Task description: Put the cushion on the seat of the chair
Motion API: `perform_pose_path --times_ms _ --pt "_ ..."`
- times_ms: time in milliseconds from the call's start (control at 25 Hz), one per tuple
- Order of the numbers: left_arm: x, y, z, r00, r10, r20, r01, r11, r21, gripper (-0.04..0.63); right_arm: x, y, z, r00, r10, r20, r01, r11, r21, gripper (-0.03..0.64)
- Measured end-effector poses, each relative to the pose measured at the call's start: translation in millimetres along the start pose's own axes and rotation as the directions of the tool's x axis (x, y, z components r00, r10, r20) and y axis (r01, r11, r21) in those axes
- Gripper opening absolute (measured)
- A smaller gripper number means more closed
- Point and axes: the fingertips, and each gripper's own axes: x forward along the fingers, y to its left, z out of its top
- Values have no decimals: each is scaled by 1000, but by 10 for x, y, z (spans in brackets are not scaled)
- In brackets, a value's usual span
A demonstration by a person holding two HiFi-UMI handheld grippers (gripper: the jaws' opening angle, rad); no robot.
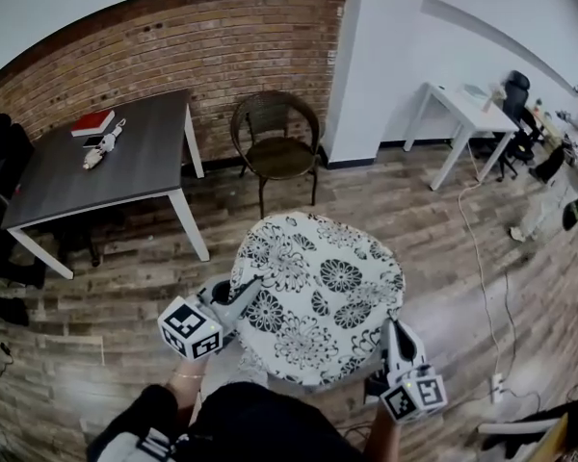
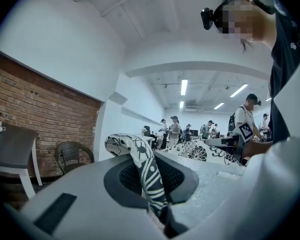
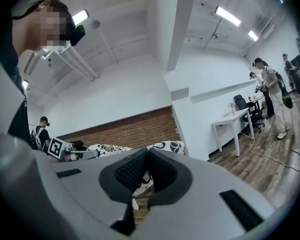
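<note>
Clamping left claw (image 1: 243,295) shut on the near edge of the cushion (image 1: 323,292), fabric pinched between its pads; holding it aloft, stretched across to right claw (image 1: 389,333), likewise closed on its rim; chair (image 1: 277,147) well ahead of both claws.

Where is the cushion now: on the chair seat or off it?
Off: the left gripper and right gripper hold the cushion up, short of the bare chair.

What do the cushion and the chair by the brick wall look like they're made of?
The cushion looks like soft matte fabric, white with black floral print; its edge folds limply. The chair is probably dark wicker or rattan, judging by its woven-looking back.
</note>
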Motion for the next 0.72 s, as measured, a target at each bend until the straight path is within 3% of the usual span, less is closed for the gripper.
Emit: perform_pose_path --times_ms 560,720 --pt "851 888 77 999 -31 -15 31 998 -49 14 1024 -406 209 999 -45 -23 45 999 0 6" --pt "969 1384 258 999 -44 -22 43 998 -49 14 1541 -309 310 997 -63 -41 64 998 8 6"
